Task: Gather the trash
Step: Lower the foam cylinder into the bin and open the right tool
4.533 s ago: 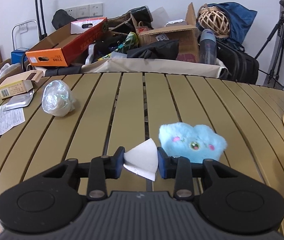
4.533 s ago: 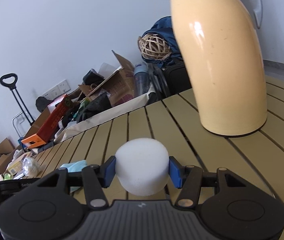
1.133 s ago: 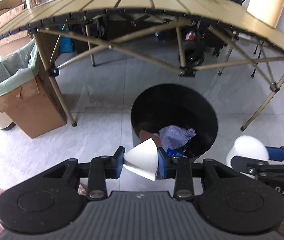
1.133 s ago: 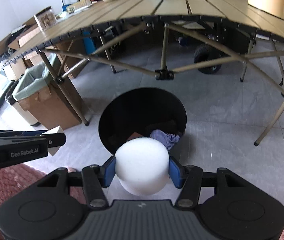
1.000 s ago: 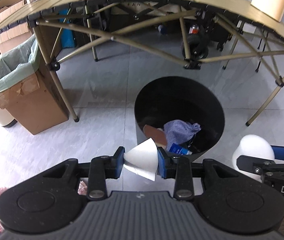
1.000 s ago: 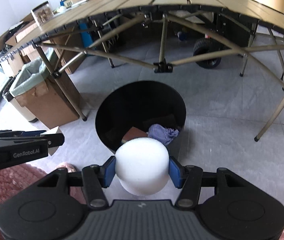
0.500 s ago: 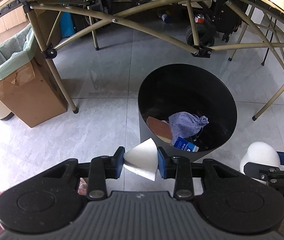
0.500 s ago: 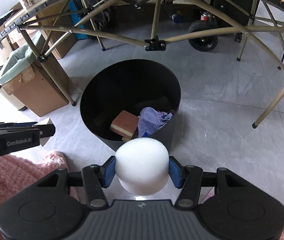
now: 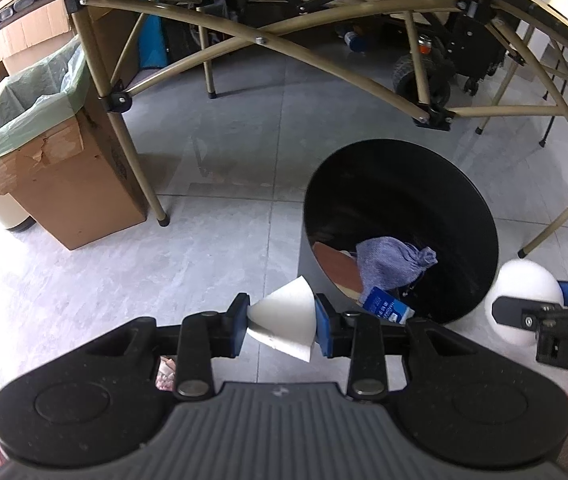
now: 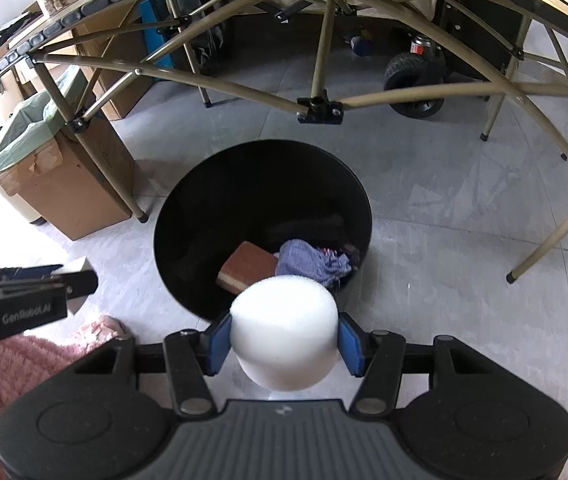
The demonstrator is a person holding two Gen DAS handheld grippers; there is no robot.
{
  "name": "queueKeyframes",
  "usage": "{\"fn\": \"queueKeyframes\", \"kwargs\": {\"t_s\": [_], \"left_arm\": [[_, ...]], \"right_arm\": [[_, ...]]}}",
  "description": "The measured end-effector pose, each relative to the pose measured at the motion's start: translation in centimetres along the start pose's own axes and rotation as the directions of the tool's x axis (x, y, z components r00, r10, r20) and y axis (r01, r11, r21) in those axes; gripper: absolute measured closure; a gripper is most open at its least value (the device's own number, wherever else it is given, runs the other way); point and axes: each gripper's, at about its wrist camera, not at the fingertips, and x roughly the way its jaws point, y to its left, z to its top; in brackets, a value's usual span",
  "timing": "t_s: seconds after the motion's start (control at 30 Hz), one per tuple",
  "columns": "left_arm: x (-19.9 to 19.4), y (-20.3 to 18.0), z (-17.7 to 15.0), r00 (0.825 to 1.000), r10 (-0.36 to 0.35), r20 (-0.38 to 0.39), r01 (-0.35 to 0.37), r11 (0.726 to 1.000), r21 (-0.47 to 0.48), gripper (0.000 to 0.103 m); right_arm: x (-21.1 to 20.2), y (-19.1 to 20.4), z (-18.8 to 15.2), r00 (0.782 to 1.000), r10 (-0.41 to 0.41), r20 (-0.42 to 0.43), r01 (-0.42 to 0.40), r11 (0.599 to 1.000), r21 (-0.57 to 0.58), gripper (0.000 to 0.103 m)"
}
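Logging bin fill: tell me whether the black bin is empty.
Not empty: black bin holds a brown block, blue cloth and blue packet.

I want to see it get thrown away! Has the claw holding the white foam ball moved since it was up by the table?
Yes. The right gripper with the round white foam ball went down toward the black round bin.

A cluttered storeroom or workroom. Cardboard boxes (image 9: 60,176) crowd a grey tiled floor (image 9: 212,240). A folding counter (image 10: 324,80) stands over a black bin (image 10: 188,280).

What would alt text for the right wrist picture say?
Right tongs grip a white foam ball near a black bin on the floor, which holds a brown block and a purple cloth.
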Motion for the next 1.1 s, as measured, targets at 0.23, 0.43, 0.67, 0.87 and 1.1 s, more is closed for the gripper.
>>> {"fn": "queueKeyframes", "kwargs": {"t_s": [0.23,0.43,0.67,0.87,1.1], "left_arm": [[0.7,0.9,0.7,1.0,0.014,-0.011,-0.014,0.999,-0.029,0.068],[1.4,1.7,1.6,1.0,0.026,-0.017,-0.027,0.998,-0.059,0.068],[1.8,2.4,2.5,0.999,0.028,-0.017,-0.029,0.996,-0.082,0.068],[2.4,3.3,3.5,0.999,0.031,-0.021,-0.033,0.993,-0.116,0.068],[2.3,3.9,3.8,0.999,0.029,-0.018,-0.031,0.99,-0.136,0.068]], "right_arm": [[2.2,0.9,2.3,1.0,0.014,-0.011,-0.014,1.0,-0.017,0.049],[4.2,1.7,4.4,1.0,0.018,-0.017,-0.019,0.999,-0.03,0.049],[6.5,3.0,6.4,0.999,0.02,-0.034,-0.022,0.998,-0.061,0.049],[8.5,2.9,7.3,0.998,0.001,-0.07,-0.005,0.999,-0.051,0.048],[9.9,3.8,7.8,0.997,0.018,-0.078,-0.022,0.998,-0.057,0.046]]}}
